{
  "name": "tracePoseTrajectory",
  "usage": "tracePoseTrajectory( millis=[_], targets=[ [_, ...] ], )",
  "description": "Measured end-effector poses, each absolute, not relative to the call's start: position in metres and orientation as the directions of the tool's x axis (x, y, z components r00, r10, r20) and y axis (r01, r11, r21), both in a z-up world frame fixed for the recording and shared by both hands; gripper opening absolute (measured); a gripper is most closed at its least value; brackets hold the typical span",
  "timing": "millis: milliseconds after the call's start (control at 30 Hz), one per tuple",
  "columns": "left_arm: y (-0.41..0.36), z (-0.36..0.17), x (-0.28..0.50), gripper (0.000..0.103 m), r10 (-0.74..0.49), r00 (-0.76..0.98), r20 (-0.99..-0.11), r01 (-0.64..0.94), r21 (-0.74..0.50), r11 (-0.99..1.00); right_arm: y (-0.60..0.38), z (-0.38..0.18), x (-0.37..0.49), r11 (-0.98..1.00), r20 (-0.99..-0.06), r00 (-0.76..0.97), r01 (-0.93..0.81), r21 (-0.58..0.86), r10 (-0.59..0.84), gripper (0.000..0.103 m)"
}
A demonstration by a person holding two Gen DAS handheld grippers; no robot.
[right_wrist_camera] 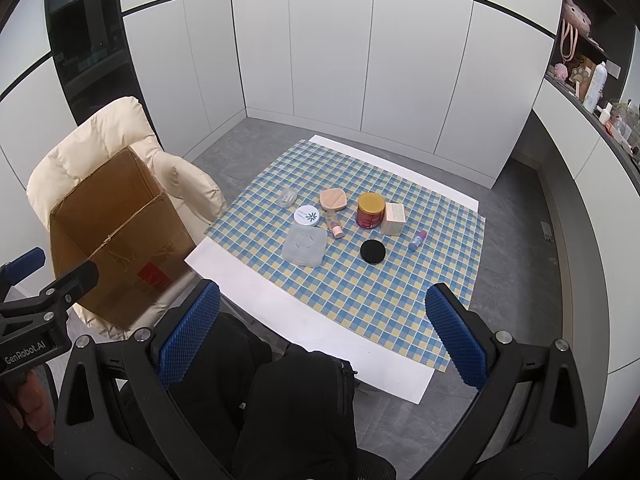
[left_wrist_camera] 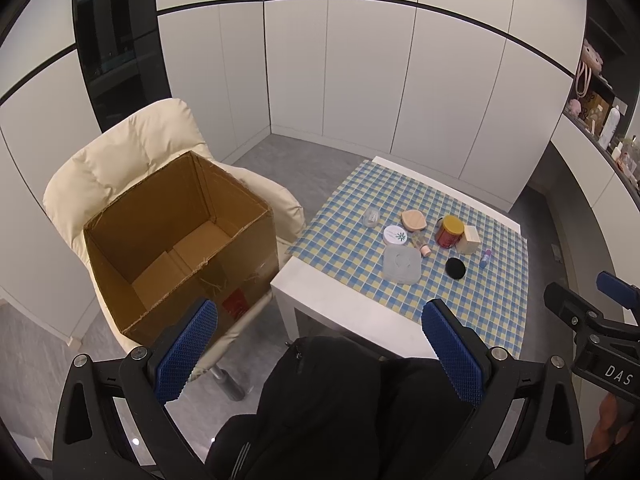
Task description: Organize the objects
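Both claws are held wide w/ nothing between the blue pads: the left gripper (left_wrist_camera: pixel 318 344) and the right gripper (right_wrist_camera: pixel 322 332) hang above dark-trousered knees, well short of the goods.

Ahead of the right gripper, 9 items are clustered mid-cloth on the checked tablecloth (right_wrist_camera: pixel 360 292). Nearest is a clear square box (right_wrist_camera: pixel 304 246), lying flat, w/ a black round disc (right_wrist_camera: pixel 373 252) to its right. A small purple tube (right_wrist_camera: pixel 417 239) is laid on its side, long axis running near-left to far-right. A pink-capped bottle (right_wrist_camera: pixel 333 224) is also laid down, cap toward the claws. Behind them are seen a white round tin (right_wrist_camera: pixel 307 215), a red jar w/ yellow lid (right_wrist_camera: pixel 370 211) upright, a wooden block (right_wrist_camera: pixel 393 219) touching it, a pink compact (right_wrist_camera: pixel 333 199) and a clear small case (right_wrist_camera: pixel 287 198).

Left of the table (right_wrist_camera: pixel 304 320), an open cardboard box (left_wrist_camera: pixel 180 240) is set on a cream chair (left_wrist_camera: pixel 132 148).
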State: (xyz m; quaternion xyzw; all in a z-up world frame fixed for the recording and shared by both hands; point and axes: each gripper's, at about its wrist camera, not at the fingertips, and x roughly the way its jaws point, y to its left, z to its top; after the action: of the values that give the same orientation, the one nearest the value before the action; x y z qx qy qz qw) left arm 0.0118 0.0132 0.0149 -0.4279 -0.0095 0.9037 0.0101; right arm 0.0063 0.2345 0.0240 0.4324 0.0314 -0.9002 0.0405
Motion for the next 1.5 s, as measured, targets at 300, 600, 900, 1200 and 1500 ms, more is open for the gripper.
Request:
tracePoseTrajectory(
  millis=[300, 600, 900, 1200, 1500],
  targets=[
    [0.0134, 0.0157, 0.0125, 0.102, 0.027, -0.634, -0.773, -0.009, -0.027, -1.000, 0.2334, 0.0251, 0.0058, -0.995, -0.781, -0.622, 0.103, -0.020, -0.048, 0.103],
    [0.0130, 0.0178, 0.0131, 0.102, 0.030, -0.633, -0.773, -0.011, -0.029, -1.000, 0.2324, 0.0253, 0.0051, -0.994, -0.782, -0.621, 0.105, -0.022, -0.048, 0.103],
    [0.0136, 0.0197, 0.0104, 0.102, 0.028, -0.634, -0.773, -0.008, -0.029, -1.000, 0.2336, 0.0258, 0.0055, -0.995, -0.782, -0.621, 0.102, -0.016, -0.051, 0.103],
    [0.0146, 0.0206, 0.0093, 0.102, 0.034, -0.633, -0.774, -0.013, -0.033, -0.999, 0.2330, 0.0260, 0.0049, -0.994, -0.782, -0.621, 0.103, -0.017, -0.051, 0.103],
    [0.0149, 0.0186, 0.0095, 0.102, 0.032, -0.630, -0.776, -0.010, -0.034, -0.999, 0.2310, 0.0245, 0.0053, -0.994, -0.784, -0.619, 0.108, -0.020, -0.052, 0.103]
  ],
)
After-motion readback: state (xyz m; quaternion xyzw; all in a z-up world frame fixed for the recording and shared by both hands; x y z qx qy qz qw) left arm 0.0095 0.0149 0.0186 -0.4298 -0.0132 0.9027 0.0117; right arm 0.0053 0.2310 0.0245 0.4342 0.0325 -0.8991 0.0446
